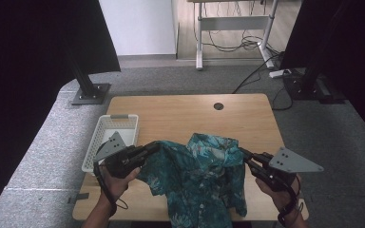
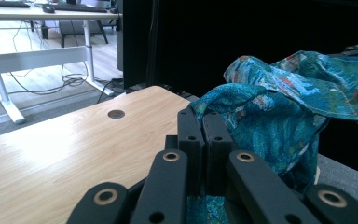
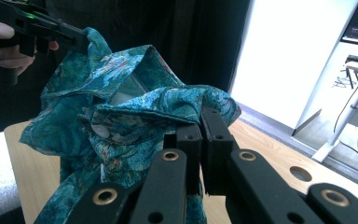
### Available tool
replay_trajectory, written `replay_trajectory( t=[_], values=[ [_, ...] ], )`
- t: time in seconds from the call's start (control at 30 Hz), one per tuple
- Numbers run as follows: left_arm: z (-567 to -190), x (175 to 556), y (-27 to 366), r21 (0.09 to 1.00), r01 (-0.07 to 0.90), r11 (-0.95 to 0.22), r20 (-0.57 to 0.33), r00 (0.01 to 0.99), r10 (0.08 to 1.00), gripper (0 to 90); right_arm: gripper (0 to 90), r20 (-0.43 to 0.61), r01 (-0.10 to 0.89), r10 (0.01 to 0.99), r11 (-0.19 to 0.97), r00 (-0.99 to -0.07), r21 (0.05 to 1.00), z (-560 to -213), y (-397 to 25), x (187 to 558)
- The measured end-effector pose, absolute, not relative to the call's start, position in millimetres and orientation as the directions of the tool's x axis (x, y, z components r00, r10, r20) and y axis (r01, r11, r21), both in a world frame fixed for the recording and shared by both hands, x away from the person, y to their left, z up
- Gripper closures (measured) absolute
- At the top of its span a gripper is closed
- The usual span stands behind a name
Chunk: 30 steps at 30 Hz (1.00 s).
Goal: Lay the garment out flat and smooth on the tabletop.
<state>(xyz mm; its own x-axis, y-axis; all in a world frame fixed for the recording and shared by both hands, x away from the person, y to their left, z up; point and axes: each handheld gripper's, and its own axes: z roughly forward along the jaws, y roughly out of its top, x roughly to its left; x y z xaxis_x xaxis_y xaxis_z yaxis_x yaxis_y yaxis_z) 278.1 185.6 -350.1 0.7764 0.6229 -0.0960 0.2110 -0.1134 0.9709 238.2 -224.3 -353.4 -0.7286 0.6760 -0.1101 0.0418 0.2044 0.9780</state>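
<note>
One shirt (image 1: 202, 175) hung above the worktop (image 1: 180, 116). Two tongs, left (image 1: 156, 146) and right (image 1: 242, 152), each gripped its cloth. One basket (image 1: 105, 124) stood beside.

Two black handheld grippers, each topped with a grey three-cornered plate.
The left gripper (image 1: 156, 146) and right gripper (image 1: 242, 152) have matte black jaws and link arms studded with brass-ringed pivot holes; small screw holes dot the jaw blocks. Black cables loop around both wrists. The forearms are bare, without sleeves.
</note>
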Motion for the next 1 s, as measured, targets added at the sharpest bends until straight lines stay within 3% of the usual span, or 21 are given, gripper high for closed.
replay_trajectory(
  t=[1.0],
  values=[
    [-342, 277, 187, 0.971, 0.201, -0.132, -0.082, 0.792, 0.605, 87.2, 87.3, -0.098, 0.038, 0.664, 0.186, -0.741, 0.982, -353, -226, 236]
  ],
)
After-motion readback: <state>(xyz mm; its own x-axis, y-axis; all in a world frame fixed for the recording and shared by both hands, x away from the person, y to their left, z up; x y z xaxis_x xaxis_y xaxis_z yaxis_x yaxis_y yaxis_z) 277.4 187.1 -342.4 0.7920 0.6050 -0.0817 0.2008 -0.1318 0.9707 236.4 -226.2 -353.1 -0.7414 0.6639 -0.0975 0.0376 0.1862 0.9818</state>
